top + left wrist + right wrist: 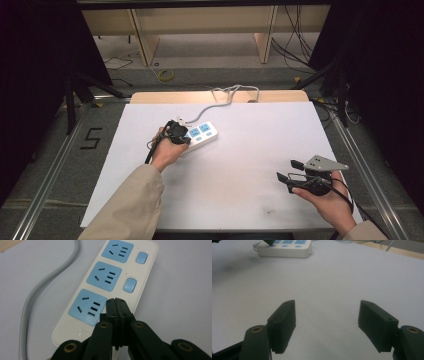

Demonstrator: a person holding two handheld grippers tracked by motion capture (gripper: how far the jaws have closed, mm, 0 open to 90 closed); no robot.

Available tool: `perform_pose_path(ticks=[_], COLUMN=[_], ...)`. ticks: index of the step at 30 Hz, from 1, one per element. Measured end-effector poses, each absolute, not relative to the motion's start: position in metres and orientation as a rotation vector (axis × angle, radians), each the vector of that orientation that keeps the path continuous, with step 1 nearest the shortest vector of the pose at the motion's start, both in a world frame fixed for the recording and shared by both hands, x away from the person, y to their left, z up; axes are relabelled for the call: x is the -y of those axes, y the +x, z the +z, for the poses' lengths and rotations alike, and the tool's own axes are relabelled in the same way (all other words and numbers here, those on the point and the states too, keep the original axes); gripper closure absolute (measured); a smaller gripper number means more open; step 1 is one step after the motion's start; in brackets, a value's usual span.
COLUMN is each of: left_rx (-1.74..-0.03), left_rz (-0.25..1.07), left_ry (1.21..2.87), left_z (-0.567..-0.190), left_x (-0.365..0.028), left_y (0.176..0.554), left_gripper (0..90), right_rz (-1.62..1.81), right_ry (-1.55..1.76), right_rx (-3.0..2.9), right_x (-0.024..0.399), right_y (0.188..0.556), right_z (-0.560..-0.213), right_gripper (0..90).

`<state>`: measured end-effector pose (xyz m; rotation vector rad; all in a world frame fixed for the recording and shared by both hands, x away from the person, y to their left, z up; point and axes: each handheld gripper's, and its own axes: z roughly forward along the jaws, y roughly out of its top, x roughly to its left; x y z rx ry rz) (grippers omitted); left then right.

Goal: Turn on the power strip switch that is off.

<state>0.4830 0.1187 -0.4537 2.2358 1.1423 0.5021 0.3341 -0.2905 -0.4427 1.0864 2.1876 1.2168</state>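
Tabletop power strip (110, 282) under left hand-held gripper (116, 301)

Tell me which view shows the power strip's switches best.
The left gripper view: two blue switches sit sharp and close beside the sockets of the power strip, with the shut left gripper over the third. The high view shows the strip small; the right gripper view shows its side from afar.

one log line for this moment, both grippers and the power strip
left gripper: jaws shut, tips at power strip nearest switch | right gripper: jaws open, nothing between, apart from the strip | strip: flat on table
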Motion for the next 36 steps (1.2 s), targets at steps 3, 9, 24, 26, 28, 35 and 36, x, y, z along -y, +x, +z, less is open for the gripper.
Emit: perform_pose_path(ticks=[3, 9, 24, 26, 28, 35, 36], left_rx=[-1.133, -1.124, -1.117, -1.117, -1.116, -1.098, -1.098], left_rz=[0.514, 0.528, 0.537, 0.537, 0.539, 0.539, 0.538], left_ry=[2.250, 2.267, 2.286, 2.280, 2.282, 2.288, 2.288], left_z=[-0.4537, -0.4535, -0.4543, -0.4545, -0.4543, -0.4543, -0.4542], left_x=[-0.1178, -0.1156, -0.1136, -0.1143, -0.1140, -0.1146, -0.1148], left_y=[0.4828, 0.4825, 0.4820, 0.4817, 0.4820, 0.4822, 0.4824], left_gripper=[90.0, 90.0, 90.0, 90.0, 90.0, 90.0, 90.0], right_rz=[1.214, 1.210, 1.214, 1.216, 1.217, 1.217, 1.217], right_ry=[1.086, 1.086, 1.083, 1.084, 1.082, 1.076, 1.077], right_rx=[-2.188, -2.190, -2.185, -2.181, -2.179, -2.182, -2.182], right_x=[0.2904, 0.2902, 0.2905, 0.2906, 0.2906, 0.2908, 0.2909], right_y=[0.3342, 0.3339, 0.3324, 0.3321, 0.3321, 0.3330, 0.3331], right_z=[-0.4428, -0.4423, -0.4411, -0.4406, -0.4406, -0.4408, -0.4410], right_gripper=[31.0, 31.1, 31.2, 31.2, 31.3, 31.3, 31.3])
